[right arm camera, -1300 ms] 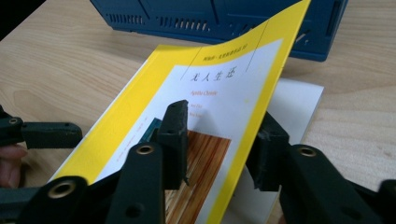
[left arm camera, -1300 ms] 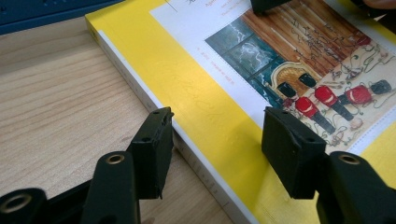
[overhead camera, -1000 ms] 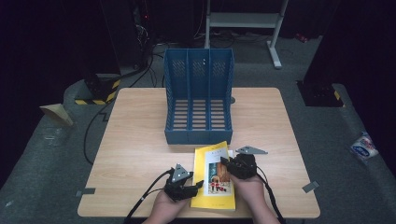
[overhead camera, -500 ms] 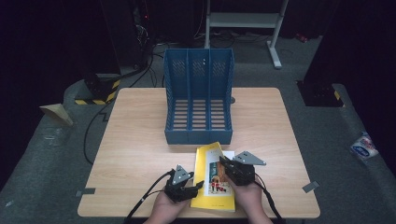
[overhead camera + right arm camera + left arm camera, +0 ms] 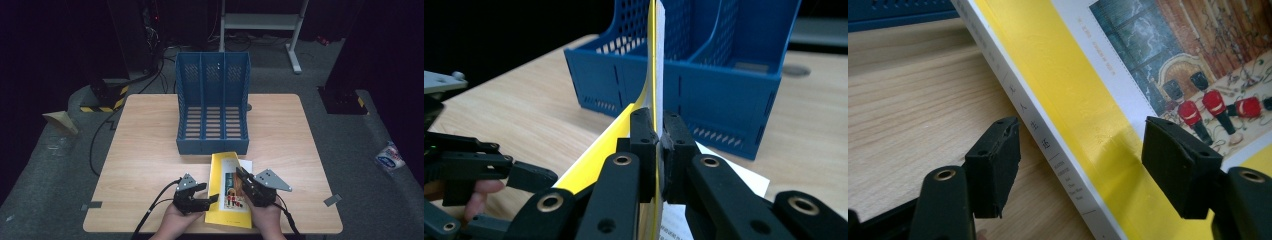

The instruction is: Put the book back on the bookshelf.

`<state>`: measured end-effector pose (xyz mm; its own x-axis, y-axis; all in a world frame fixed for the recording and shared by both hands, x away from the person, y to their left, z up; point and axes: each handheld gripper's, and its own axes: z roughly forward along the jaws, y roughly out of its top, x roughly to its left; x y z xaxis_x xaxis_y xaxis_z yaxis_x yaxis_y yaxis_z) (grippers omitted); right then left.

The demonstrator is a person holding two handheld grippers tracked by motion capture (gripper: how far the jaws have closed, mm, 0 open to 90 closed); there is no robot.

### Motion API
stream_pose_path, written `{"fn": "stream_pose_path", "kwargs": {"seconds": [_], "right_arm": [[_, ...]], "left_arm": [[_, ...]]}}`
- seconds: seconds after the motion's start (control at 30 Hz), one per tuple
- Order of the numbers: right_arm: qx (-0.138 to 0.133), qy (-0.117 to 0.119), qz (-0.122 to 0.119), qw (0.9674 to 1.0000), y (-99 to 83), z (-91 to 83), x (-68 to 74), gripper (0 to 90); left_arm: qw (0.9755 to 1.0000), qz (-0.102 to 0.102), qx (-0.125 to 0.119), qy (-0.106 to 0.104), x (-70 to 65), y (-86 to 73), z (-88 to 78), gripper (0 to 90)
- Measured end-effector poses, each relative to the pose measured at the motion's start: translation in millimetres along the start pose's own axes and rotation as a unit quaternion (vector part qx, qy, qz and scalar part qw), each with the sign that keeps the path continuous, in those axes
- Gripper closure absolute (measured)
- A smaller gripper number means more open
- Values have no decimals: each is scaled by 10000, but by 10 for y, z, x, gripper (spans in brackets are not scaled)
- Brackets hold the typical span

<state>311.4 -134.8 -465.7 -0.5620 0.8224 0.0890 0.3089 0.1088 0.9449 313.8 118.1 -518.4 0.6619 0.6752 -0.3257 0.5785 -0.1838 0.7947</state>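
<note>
A yellow book (image 5: 224, 172) with a picture cover lies near the table's front edge, just before the blue file holder (image 5: 212, 107). My right gripper (image 5: 241, 175) is shut on the book's right edge. In the right gripper view the pads of that gripper (image 5: 659, 120) pinch the cover and pages of the book (image 5: 655, 60), which stand raised. My left gripper (image 5: 209, 194) sits at the book's left side. Its jaws have just been opening, and in its own view the left gripper (image 5: 1083, 132) straddles the spine of the book (image 5: 1088, 90) without pressing on it.
The file holder (image 5: 724, 85) has three slots and stands at mid-table (image 5: 145, 150). A white sheet (image 5: 246, 164) lies under the book's right side. Cables trail from both grippers toward the person. Dark floor, a stand and a crumpled bag surround the table.
The left jaws stand wider apart than before. The right gripper has drawn slightly toward the person with the book's edge, and the book now lies straighter.
</note>
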Motion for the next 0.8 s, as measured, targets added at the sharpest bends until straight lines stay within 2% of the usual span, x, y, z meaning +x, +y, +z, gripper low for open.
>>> {"fn": "stream_pose_path", "kwargs": {"seconds": [0.13,0.33,0.43,0.57,0.8], "right_arm": [[-227,-67,-71,9997,22,-55,33,858],[-408,-91,-114,9991,67,-131,75,858],[-511,-125,-173,9985,84,-166,99,858],[-652,-113,-125,9977,110,-207,125,858],[-900,-79,-199,9957,160,-287,196,858]], "left_arm": [[9999,-80,24,-130,-12,-1,14,296],[9990,-198,30,-388,-28,-3,43,280],[9990,-193,12,-414,-32,-1,44,279],[9984,-220,-12,-514,-51,2,49,279],[9960,-360,-53,-821,-57,8,69,286]]}}
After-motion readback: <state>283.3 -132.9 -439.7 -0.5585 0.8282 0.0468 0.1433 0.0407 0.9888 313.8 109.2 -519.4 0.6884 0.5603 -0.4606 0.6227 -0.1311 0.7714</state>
